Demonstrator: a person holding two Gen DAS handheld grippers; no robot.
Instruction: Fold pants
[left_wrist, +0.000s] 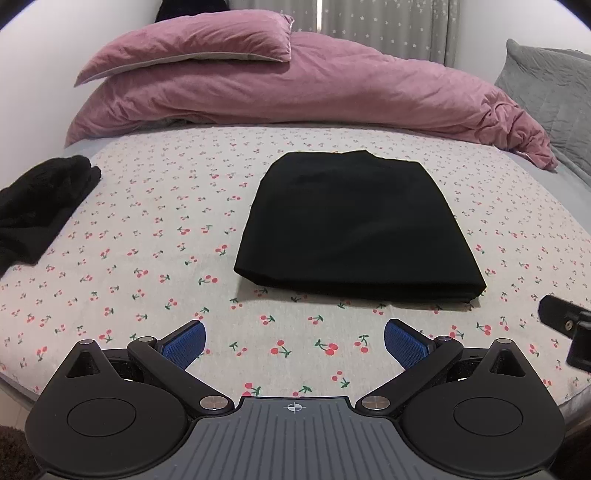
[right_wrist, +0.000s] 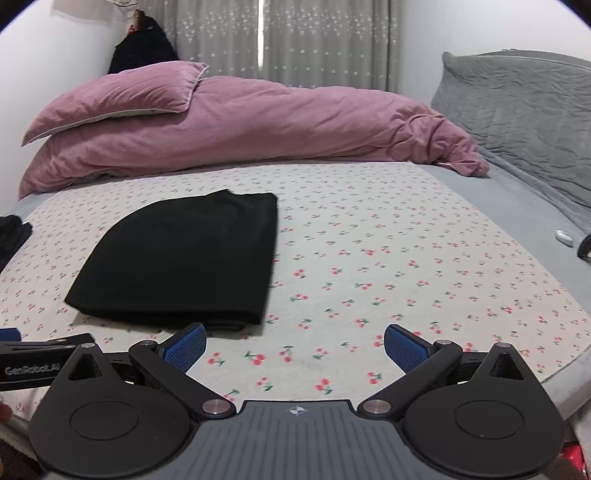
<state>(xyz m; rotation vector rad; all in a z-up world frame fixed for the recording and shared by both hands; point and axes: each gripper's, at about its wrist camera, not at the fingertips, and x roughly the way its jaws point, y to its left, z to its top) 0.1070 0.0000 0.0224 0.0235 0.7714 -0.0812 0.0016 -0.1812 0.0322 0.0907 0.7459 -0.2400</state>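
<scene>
Pants (left_wrist: 360, 225), black and matte, lie folded into a flat, smooth rectangle on the cherry-print sheet (left_wrist: 147, 236), with stacked layers showing along the near edge. The left gripper (left_wrist: 294, 343) hangs just short of that edge, its ribbed blue pads spread wide on nothing. The right gripper (right_wrist: 294, 345), equally wide and empty, sits right of the pants. A rumpled pink duvet (left_wrist: 295, 85) lies far behind.

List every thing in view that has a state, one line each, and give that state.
Pants: folded into a flat rectangle on the bed sheet.
Left gripper: open, empty.
Right gripper: open, empty.
Black garment: bunched, unfolded.
Duvet: heaped, crumpled.
Pink pillow: lying on the duvet.
Curtains: drawn.
</scene>
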